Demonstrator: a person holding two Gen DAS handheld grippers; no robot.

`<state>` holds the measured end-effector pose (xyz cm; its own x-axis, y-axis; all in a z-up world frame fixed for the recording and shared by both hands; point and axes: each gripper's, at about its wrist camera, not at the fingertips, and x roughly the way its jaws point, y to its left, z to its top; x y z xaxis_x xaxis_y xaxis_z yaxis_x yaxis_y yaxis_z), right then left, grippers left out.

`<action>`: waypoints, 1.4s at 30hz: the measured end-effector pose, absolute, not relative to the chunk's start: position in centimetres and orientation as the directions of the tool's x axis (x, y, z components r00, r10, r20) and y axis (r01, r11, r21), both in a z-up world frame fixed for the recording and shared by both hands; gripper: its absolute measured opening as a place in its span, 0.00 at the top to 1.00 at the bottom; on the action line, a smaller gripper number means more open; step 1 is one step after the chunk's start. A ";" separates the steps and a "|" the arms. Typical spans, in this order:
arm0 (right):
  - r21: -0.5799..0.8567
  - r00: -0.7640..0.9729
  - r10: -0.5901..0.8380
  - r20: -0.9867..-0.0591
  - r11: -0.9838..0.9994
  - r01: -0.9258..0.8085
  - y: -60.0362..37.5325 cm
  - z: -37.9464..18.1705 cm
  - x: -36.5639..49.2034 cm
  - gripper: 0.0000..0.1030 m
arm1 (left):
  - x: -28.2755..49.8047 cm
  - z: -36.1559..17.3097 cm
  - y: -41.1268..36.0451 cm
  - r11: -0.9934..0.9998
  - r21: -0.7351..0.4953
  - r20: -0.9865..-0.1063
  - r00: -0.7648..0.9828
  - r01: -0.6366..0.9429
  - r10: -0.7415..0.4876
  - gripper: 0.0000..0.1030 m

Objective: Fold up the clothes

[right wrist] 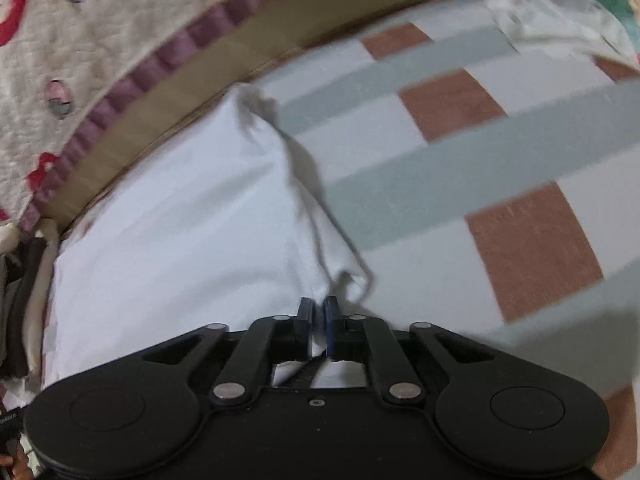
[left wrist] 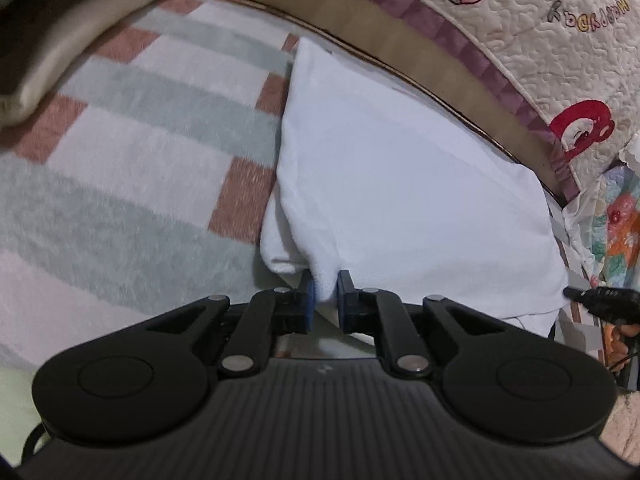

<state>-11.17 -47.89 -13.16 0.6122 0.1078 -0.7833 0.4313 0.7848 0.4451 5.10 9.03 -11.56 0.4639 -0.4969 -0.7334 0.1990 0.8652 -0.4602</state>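
Note:
A white garment [left wrist: 400, 184] lies on a checked blanket [left wrist: 132, 140] of white, grey-green and brown squares. My left gripper [left wrist: 325, 294] is shut on a bunched corner of the garment at its near left edge. In the right wrist view the same white garment [right wrist: 192, 216] spreads to the left, with its folded edge running down the middle. My right gripper [right wrist: 318, 312] is shut on the garment's near corner. The right gripper's black tip [left wrist: 600, 300] shows at the right edge of the left wrist view.
A quilted cream cover with red and strawberry prints [left wrist: 540, 32] and a purple trim rises behind the garment, above a tan band [left wrist: 360, 28]. A cream cushion [left wrist: 80, 40] lies at the far left. Floral fabric [left wrist: 620, 224] sits at the right. The checked blanket [right wrist: 480, 152] extends right.

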 end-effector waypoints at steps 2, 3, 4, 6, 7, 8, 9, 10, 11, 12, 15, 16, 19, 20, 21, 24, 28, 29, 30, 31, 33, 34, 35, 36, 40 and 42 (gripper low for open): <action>0.462 0.664 0.098 -0.741 0.793 0.398 -47.9 -11.9 -11.5 0.93 | 5.0 -10.9 9.5 0.853 -0.484 -0.721 0.464 0.195 -0.515 0.91; 0.494 0.696 0.102 -0.710 0.778 0.389 -48.1 -11.4 -12.0 0.93 | 5.0 -10.5 9.7 0.847 -0.495 -0.714 0.464 0.194 -0.524 0.91; 0.539 0.722 0.114 -0.683 0.745 0.393 -48.7 -11.2 -12.6 0.93 | 5.1 -10.4 10.1 0.840 -0.512 -0.708 0.464 0.181 -0.532 0.91; 0.590 0.735 0.129 -0.666 0.694 0.412 -49.7 -11.4 -13.5 0.93 | 5.2 -10.4 10.8 0.832 -0.533 -0.707 0.461 0.151 -0.537 0.91; 0.576 0.716 0.128 -0.686 0.696 0.428 -49.7 -11.7 -13.3 0.94 | 5.3 -10.9 10.7 0.837 -0.527 -0.722 0.442 0.148 -0.533 0.91; 0.563 0.697 0.126 -0.706 0.698 0.443 -49.8 -12.0 -13.2 0.94 | 5.5 -11.4 10.5 0.841 -0.521 -0.736 0.424 0.144 -0.528 0.91; 0.548 0.677 0.125 -0.725 0.700 0.458 -49.8 -12.2 -13.1 0.94 | 5.6 -11.8 10.4 0.846 -0.514 -0.750 0.405 0.141 -0.523 0.91; 0.534 0.657 0.123 -0.744 0.701 0.472 -49.9 -12.5 -13.0 0.94 | 5.5 -12.0 10.0 0.855 -0.496 -0.764 0.393 0.150 -0.512 0.90; 0.518 0.636 0.122 -0.762 0.703 0.487 -49.9 -12.8 -12.9 0.94 | 5.4 -12.1 9.7 0.864 -0.477 -0.778 0.381 0.159 -0.499 0.89; 0.503 0.615 0.120 -0.779 0.705 0.500 -50.0 -13.1 -12.8 0.94 | 5.4 -12.3 9.3 0.873 -0.458 -0.791 0.370 0.168 -0.487 0.88; 0.474 0.563 0.134 -0.815 0.713 0.517 -50.0 -13.8 -12.4 0.94 | 4.9 -11.1 8.8 0.891 -0.404 -0.800 0.391 0.208 -0.454 0.85; 0.462 0.551 0.128 -0.824 0.715 0.524 -50.0 -13.9 -12.3 0.90 | 4.7 -10.4 8.6 0.894 -0.382 -0.797 0.406 0.233 -0.447 0.79; 0.403 0.544 0.041 -0.838 0.718 0.567 -50.5 -13.4 -12.4 0.79 | 3.9 -8.0 7.8 0.881 -0.353 -0.746 0.474 0.315 -0.468 0.70; 0.383 0.542 0.008 -0.840 0.718 0.582 -50.7 -13.1 -12.5 0.74 | 3.6 -7.1 7.5 0.872 -0.347 -0.720 0.499 0.344 -0.483 0.68; 0.388 0.552 -0.008 -0.834 0.703 0.596 -51.0 -13.0 -12.7 0.62 | 3.8 -6.9 6.7 0.856 -0.354 -0.701 0.498 0.376 -0.509 0.66; 0.490 0.611 0.040 -0.791 0.639 0.593 -52.1 -13.5 -12.7 0.50 | 4.5 -6.8 3.5 0.811 -0.355 -0.674 0.473 0.466 -0.567 0.60; 0.571 0.650 0.098 -0.754 0.587 0.574 -52.3 -14.5 -12.0 0.49 | 4.6 -7.7 -3.6 0.755 -0.272 -0.717 0.397 0.597 -0.573 0.60; 0.581 0.656 0.104 -0.748 0.581 0.571 -52.4 -14.7 -12.0 0.50 | 4.4 -7.7 -5.5 0.730 -0.258 -0.721 0.377 0.633 -0.582 0.60; 0.590 0.661 0.109 -0.742 0.574 0.568 -52.4 -14.8 -12.1 0.50 | 4.4 -7.9 -6.9 0.717 -0.263 -0.727 0.356 0.646 -0.587 0.60; 0.599 0.667 0.114 -0.736 0.567 0.565 -52.4 -14.9 -12.1 0.50 | 4.5 -8.2 -8.3 0.703 -0.269 -0.733 0.334 0.658 -0.593 0.60; 0.618 0.679 0.123 -0.724 0.554 0.558 -52.4 -15.1 -12.2 0.51 | 5.2 -9.4 -10.7 0.736 -0.241 -0.781 0.324 0.632 -0.534 0.60; 0.627 0.684 0.128 -0.718 0.547 0.555 -52.4 -15.3 -12.2 0.51 | 5.5 -10.2 -11.6 0.770 -0.193 -0.814 0.339 0.608 -0.472 0.60; 0.636 0.690 0.133 -0.711 0.540 0.551 -52.4 -15.4 -12.2 0.50 | 5.9 -11.0 -12.5 0.800 -0.143 -0.844 0.351 0.583 -0.406 0.60; 0.645 0.696 0.138 -0.705 0.533 0.548 -52.5 -15.5 -12.2 0.50 | 6.1 -11.4 -12.6 0.814 -0.149 -0.850 0.348 0.562 -0.396 0.60; 0.708 0.727 0.204 -0.656 0.502 0.497 -52.5 -16.3 -11.8 0.47 | 6.8 -12.0 -11.6 0.837 -0.226 -0.842 0.332 0.498 -0.425 0.59; 0.743 0.736 0.258 -0.626 0.485 0.462 -52.5 -16.8 -11.4 0.46 | 7.1 -12.2 -10.9 0.840 -0.273 -0.831 0.325 0.469 -0.451 0.59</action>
